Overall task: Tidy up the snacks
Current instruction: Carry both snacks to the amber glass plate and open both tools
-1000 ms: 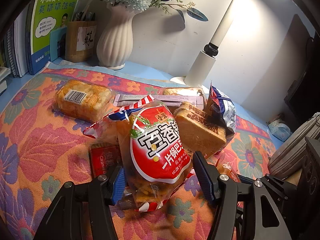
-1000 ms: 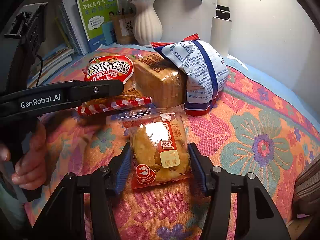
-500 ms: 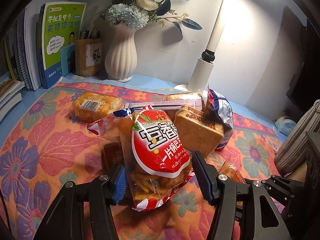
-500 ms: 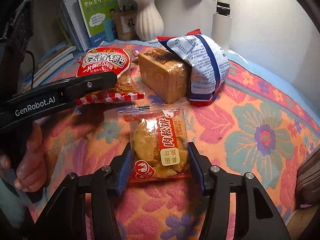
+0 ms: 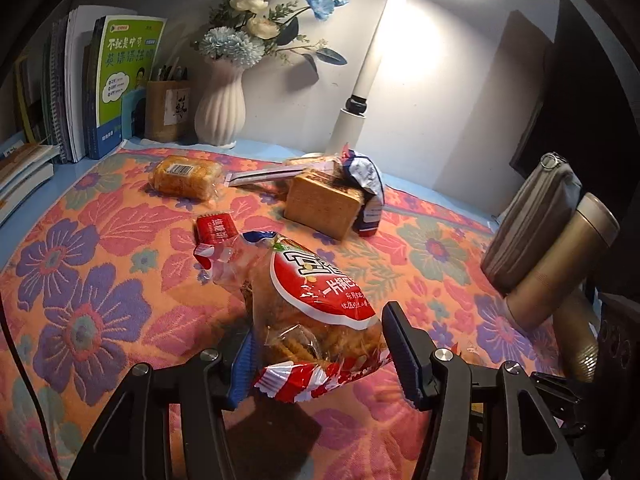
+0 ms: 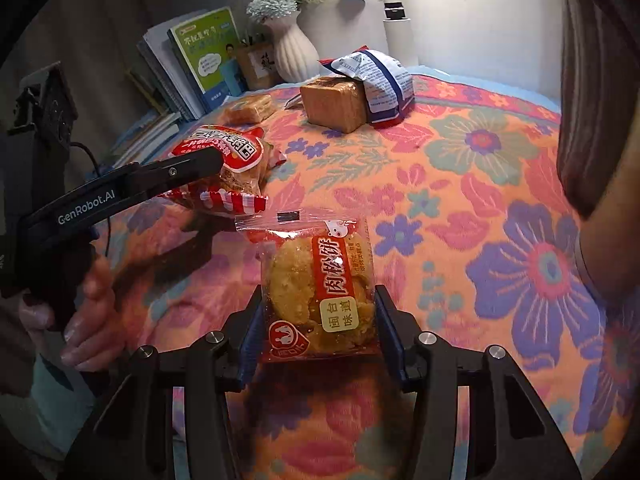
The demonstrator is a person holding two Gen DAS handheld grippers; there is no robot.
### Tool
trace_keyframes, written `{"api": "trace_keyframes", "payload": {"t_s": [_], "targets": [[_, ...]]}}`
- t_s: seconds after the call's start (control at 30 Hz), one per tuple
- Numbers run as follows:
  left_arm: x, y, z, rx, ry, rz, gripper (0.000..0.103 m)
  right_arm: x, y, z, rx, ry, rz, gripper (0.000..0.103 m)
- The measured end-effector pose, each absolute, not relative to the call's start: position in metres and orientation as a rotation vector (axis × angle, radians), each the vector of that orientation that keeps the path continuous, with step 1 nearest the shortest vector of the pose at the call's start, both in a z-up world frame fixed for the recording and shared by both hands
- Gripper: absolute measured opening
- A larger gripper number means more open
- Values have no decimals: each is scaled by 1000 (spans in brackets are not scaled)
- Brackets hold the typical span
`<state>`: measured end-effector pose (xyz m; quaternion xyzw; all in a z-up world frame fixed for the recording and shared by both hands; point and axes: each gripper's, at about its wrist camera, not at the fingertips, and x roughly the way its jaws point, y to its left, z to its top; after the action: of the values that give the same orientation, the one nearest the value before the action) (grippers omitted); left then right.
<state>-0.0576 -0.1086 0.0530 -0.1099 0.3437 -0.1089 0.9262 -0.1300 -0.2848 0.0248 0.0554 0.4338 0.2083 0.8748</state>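
Note:
My left gripper [image 5: 318, 354] is shut on a red crisps bag [image 5: 316, 300] and holds it above the floral cloth [image 5: 100, 280]; the bag also shows in the right wrist view [image 6: 228, 160]. My right gripper [image 6: 320, 332] is shut on a pork floss cake packet [image 6: 320, 288], lifted off the cloth. A bread loaf [image 5: 324, 208] with a blue-white bag [image 5: 368, 184] leaning on it stands farther back. A small red packet [image 5: 214, 228] and a wrapped cake [image 5: 184, 176] lie on the cloth.
A white vase [image 5: 220, 112], books [image 5: 120, 80], a pen holder [image 5: 166, 110] and a lamp post [image 5: 360, 92] stand along the back wall. A grey pouch [image 5: 532, 220] and a gold flask [image 5: 560, 272] lie at the right edge.
Both grippers have lifted their packets and drawn back from the snack pile. The small red packet under the crisps bag is now uncovered.

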Motion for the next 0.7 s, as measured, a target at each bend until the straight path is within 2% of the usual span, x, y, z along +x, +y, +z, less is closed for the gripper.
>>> {"api": "trace_keyframes", "payload": {"t_s": [0.4, 0.57, 0.7], "targets": [[-86, -154, 61, -187, 734, -339, 53, -181, -333, 54, 199, 812, 355, 49], [-82, -161, 46, -155, 800, -334, 53, -186, -342, 53, 217, 808, 341, 49], [-79, -157, 41, -180, 817, -319, 64, -186, -350, 47, 248, 826, 331, 49]]}}
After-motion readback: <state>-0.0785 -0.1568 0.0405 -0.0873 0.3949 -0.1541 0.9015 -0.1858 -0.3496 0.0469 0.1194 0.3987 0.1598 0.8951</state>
